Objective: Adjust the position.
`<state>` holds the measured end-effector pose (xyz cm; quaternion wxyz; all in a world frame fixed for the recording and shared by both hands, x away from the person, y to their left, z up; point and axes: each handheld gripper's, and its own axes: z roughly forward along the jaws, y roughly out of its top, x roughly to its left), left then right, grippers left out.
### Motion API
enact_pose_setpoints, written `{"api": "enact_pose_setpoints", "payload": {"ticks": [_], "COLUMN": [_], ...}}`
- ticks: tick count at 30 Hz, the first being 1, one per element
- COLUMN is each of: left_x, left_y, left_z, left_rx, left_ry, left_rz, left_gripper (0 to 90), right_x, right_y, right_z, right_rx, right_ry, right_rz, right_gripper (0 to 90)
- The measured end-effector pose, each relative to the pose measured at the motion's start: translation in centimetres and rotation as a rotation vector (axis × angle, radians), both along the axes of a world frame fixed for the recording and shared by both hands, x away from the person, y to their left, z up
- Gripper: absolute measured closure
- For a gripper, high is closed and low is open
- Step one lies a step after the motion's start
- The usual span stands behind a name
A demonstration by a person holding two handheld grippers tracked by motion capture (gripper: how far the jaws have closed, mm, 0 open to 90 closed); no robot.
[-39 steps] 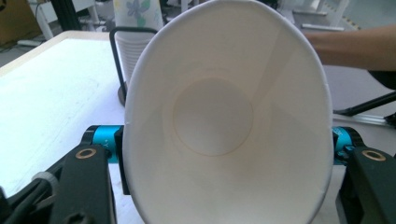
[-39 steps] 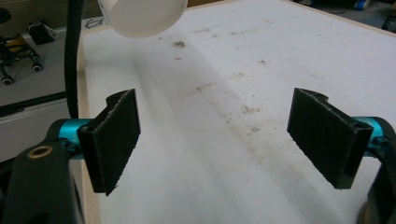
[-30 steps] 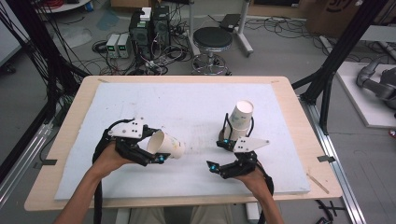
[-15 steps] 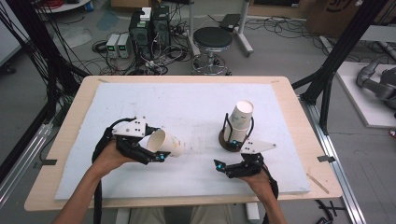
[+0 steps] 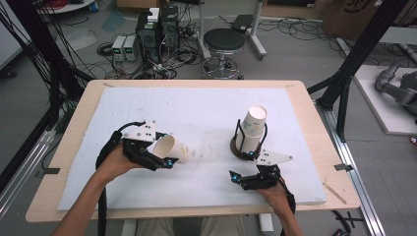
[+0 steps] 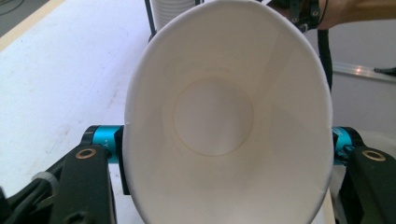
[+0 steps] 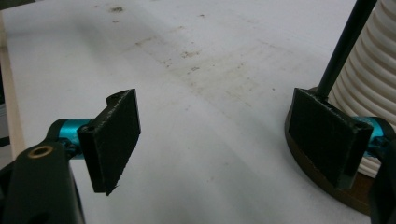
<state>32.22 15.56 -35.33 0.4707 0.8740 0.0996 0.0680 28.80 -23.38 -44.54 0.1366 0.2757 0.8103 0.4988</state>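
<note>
Left hand-held gripper [image 5: 164, 160]: clamped on a white paper cup [image 5: 172, 149], lying sideways above the white desk [image 5: 196, 113].
Right hand-held gripper [image 7: 224, 140]: jaws wide, empty, beside the stack of white paper cups [image 5: 252, 129] in its black wire holder [image 5: 237, 147].
Writing: none readable.

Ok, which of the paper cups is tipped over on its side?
The single cup clamped in the left gripper lies sideways. The other cups stand upright as a stack in the black holder near the right gripper.

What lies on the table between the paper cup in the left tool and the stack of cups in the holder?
Nothing: in the high view, only bare white table separates the paper cup from the stack of cups.
</note>
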Motion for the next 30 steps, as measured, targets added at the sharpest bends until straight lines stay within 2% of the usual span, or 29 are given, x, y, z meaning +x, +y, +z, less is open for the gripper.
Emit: {"api": "enact_pose_setpoints", "payload": {"ticks": [3, 4, 5, 8, 11, 14, 18, 30], "left_x": [0.2, 0.4, 0.4, 0.7, 1.0, 1.1, 1.3, 1.4], "left_y": [0.0, 0.0, 0.0, 0.0, -0.2, -0.4, -0.7, -1.1], "left_z": [0.1, 0.1, 0.1, 0.1, 0.3, 0.4, 0.5, 0.3], "left_rx": [0.035, 0.061, 0.061, 0.105, 0.160, 0.185, 0.245, 0.275], "left_ry": [0.010, 0.010, 0.010, 0.021, 0.017, 0.022, 0.020, 0.030], "left_rz": [0.012, 0.015, 0.015, 0.018, 0.015, 0.019, 0.009, 0.008], "left_gripper": [33.9, 33.9, 33.9, 33.8, 33.8, 33.7, 33.6, 33.6], "right_x": [-0.1, -0.1, -0.1, -0.1, -0.1, -0.2, -0.2, -0.1], "right_y": [-0.1, -0.1, -0.1, -0.1, -0.2, -0.1, -0.2, -0.2], "right_z": [-0.4, -0.5, -0.5, -0.5, -0.5, -0.5, -0.5, -0.5], "right_rx": [-0.007, -0.012, -0.012, -0.015, -0.012, -0.014, -0.011, -0.015], "right_ry": [0.001, -0.003, -0.003, -0.001, -0.002, -0.002, 0.002, 0.008], "right_rz": [-0.005, -0.003, -0.003, -0.011, -0.012, -0.012, -0.013, -0.015], "right_gripper": [17.5, 17.5, 17.5, 17.5, 17.5, 17.5, 17.5, 17.5]}}
